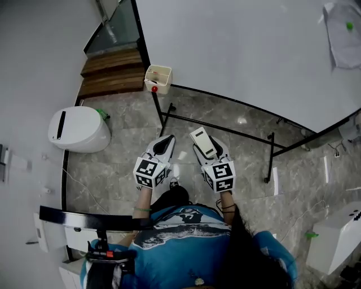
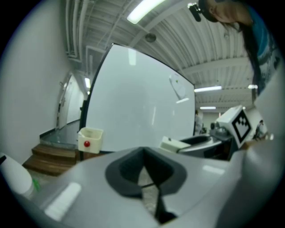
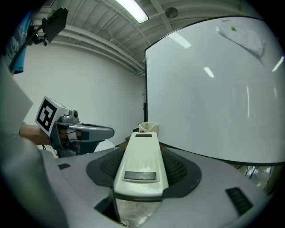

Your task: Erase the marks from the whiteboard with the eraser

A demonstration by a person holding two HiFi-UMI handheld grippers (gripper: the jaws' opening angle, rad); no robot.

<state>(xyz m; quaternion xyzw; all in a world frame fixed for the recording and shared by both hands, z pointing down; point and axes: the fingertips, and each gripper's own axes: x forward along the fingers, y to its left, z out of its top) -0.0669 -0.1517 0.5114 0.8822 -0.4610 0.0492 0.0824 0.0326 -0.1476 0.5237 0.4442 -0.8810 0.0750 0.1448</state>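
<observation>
Your right hand-held gripper [image 1: 207,148] is clamped on the cream eraser [image 3: 140,164], held up near the whiteboard [image 1: 242,51], which stands just ahead on a black frame. Your left hand-held gripper [image 1: 165,142] is closed on nothing. Grey marbled floor tiles [image 1: 130,118] lie below, with wooden steps [image 1: 111,70] at the far left.

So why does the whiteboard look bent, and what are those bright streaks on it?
Right gripper view: the wide lens bows the whiteboard, and the streaks look like ceiling lights reflected. Left gripper view: same bowing, near foreground blurred. Head view: its lower edge curves.
</observation>
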